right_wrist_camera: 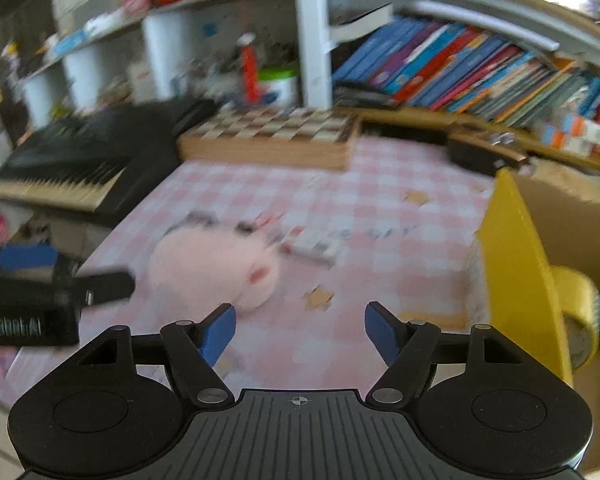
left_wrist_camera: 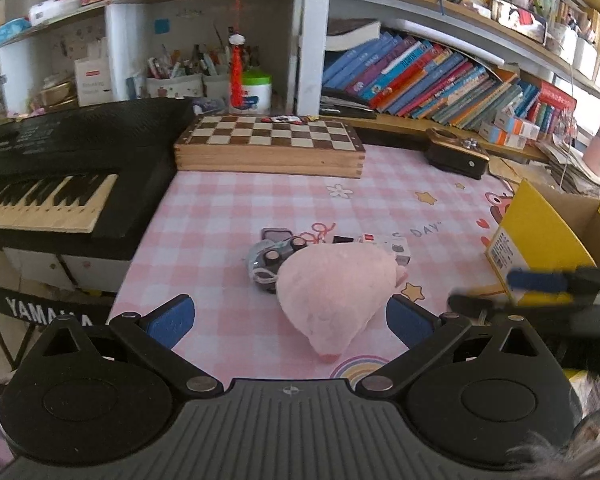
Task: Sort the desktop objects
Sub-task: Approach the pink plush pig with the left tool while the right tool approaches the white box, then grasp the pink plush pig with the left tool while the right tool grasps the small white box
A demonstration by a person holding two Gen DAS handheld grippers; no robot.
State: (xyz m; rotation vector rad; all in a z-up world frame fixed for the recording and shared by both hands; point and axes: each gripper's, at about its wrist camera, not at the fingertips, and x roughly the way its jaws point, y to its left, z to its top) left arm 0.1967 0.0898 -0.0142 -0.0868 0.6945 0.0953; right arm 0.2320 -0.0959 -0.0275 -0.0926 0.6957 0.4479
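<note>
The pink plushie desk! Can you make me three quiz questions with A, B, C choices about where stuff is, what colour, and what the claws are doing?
1. Where does the pink plushie lie?
A. on the checked mat
B. on the chessboard
C. in the box

2. What colour is the outside of the cardboard box?
A. green
B. yellow
C. red

3. What is between the left claw's fingers?
A. a book
B. the toy car
C. nothing gripped

Answers: 1 A, it rests on the checked mat; 2 B, its outer wall is yellow; 3 C, the fingers stand wide apart.
</note>
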